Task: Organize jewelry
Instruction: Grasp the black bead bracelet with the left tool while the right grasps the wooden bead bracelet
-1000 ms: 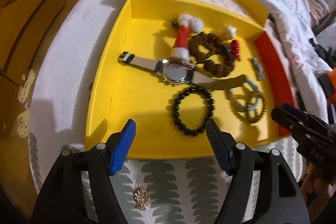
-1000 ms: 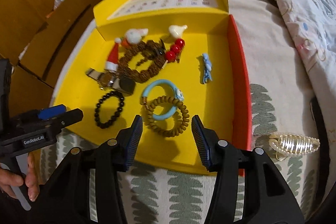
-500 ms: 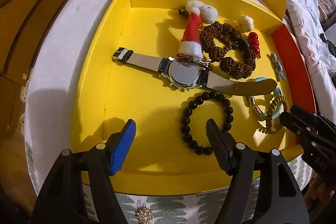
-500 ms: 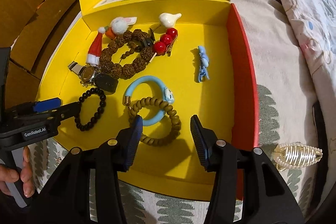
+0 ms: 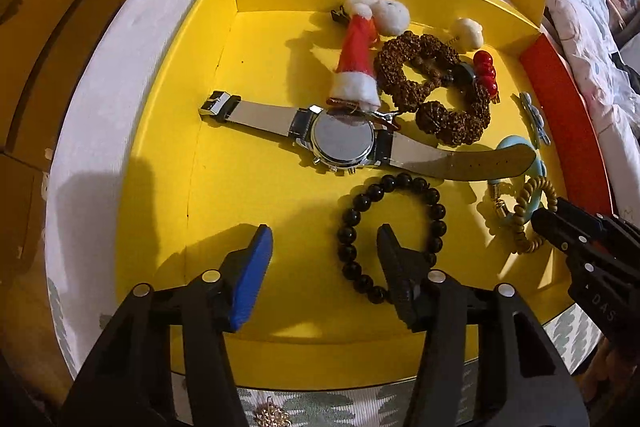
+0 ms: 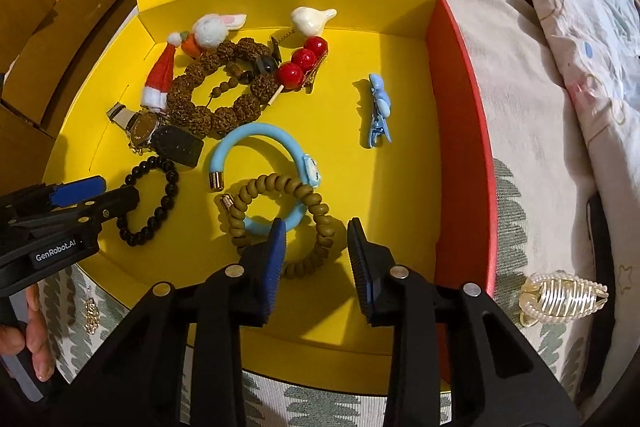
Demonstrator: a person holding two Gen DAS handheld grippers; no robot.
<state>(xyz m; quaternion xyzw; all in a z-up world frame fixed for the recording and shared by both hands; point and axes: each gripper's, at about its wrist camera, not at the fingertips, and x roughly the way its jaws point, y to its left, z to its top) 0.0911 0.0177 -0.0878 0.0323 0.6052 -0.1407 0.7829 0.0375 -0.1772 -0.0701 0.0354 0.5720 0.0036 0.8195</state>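
A yellow box (image 5: 208,163) (image 6: 400,187) holds jewelry: a wristwatch (image 5: 340,139) (image 6: 144,127), a black bead bracelet (image 5: 352,227) (image 6: 160,199), a brown seed bracelet (image 5: 436,87) (image 6: 216,87), a light blue bangle (image 6: 260,147), a tan bead bracelet (image 6: 320,219), a Santa hat clip (image 5: 356,59), red bead clip (image 6: 304,63) and blue clip (image 6: 378,111). My left gripper (image 5: 324,247) is open over the box, its right finger inside the black bracelet's ring. My right gripper (image 6: 316,243) is open, straddling the tan bracelet's near side.
A pearl and gold hair claw (image 6: 560,299) lies on the leaf-print cloth right of the box. A small gold piece (image 5: 272,417) (image 6: 92,311) lies on the cloth in front of the box. Bedding (image 6: 560,7) is piled at the right. Wooden furniture (image 5: 60,7) stands at the left.
Both grippers have moved forward and down into the box. The left now reaches the black bracelet, the right the tan bracelet. Both stay open.
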